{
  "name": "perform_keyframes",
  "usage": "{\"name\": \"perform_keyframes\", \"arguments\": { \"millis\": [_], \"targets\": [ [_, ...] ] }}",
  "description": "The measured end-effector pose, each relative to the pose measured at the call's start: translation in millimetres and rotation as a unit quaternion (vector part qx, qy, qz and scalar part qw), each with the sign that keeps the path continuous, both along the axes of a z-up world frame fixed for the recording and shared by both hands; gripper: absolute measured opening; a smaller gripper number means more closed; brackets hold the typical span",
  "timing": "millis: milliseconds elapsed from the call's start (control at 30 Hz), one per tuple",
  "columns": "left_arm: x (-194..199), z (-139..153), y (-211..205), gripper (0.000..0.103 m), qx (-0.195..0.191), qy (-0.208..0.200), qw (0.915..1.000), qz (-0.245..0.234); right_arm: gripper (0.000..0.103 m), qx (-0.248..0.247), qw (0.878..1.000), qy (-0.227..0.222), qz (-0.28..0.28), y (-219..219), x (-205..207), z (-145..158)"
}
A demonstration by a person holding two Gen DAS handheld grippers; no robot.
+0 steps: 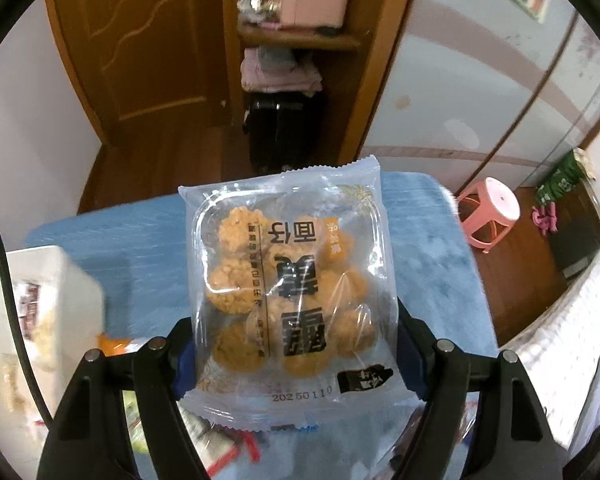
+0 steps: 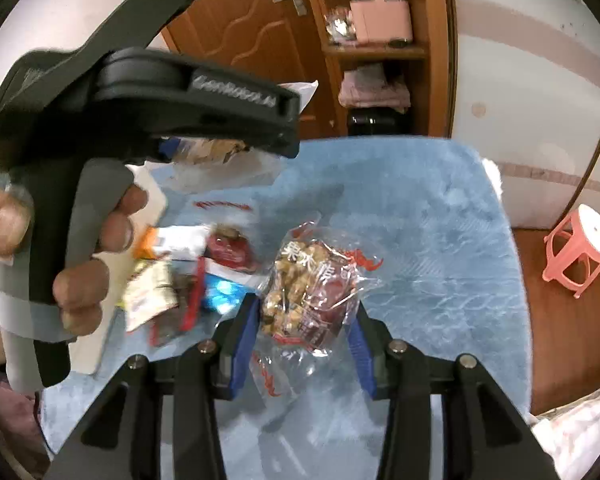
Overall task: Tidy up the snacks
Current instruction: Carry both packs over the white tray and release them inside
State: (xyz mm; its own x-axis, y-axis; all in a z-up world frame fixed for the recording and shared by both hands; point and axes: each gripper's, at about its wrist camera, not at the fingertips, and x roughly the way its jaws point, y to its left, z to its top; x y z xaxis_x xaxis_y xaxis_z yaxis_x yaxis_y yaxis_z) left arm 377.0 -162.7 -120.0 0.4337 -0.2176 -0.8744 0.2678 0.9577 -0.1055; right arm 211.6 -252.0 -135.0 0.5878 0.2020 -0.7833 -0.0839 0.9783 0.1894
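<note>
Left tongs (image 1: 296,356) clamp a clear crinkly pack of round golden cakes (image 1: 288,280); right tongs (image 2: 304,340) pinch a knobbly cellophane nut-snack bag (image 2: 312,292) above the fuzzy blue worktop (image 2: 440,240), loose wrappers (image 2: 188,276) crowding beside.

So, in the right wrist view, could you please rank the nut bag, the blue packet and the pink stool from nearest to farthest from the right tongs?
1. Nut bag, gripped between the right tongs.
2. Blue packet, just left on the table.
3. Pink stool, far right on the floor.

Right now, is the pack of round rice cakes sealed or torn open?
Sealed: the rice cake pack shows both crimped ends unbroken, cakes inside its clear tray.
</note>
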Motion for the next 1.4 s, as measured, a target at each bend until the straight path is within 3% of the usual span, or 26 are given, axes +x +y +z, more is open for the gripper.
{"name": "perform_keyframes", "arguments": {
  "millis": [233,400,800,933,1100,1400],
  "targets": [
    [-73.3,79.1,46.3,0.077,-0.013,-0.047,0.9987,-0.014,0.043,-0.017,0.999,-0.047,-0.001,17.8,-25.6,66.8],
    [-128.5,130.0,105.4,0.077,-0.023,-0.072,0.9971,-0.013,0.043,-0.029,0.996,-0.088,0.008,46.1,-56.2,114.6],
    [-215.3,195.1,251.7,0.078,0.018,-0.129,0.9907,0.038,0.043,-0.014,0.983,-0.171,0.067,144.8,-86.4,208.2],
    [-226.4,206.7,296.0,0.078,0.042,-0.153,0.9850,0.067,0.044,0.001,0.979,-0.184,0.087,177.8,-73.5,228.3],
    [-220.9,201.0,333.0,0.078,0.045,-0.156,0.9820,0.095,0.044,0.011,0.978,-0.183,0.103,213.3,-48.6,236.6],
    [-189.5,153.0,354.9,0.078,0.047,-0.127,0.9839,0.117,0.044,0.013,0.982,-0.147,0.122,262.2,3.0,214.6]
  ]
}}
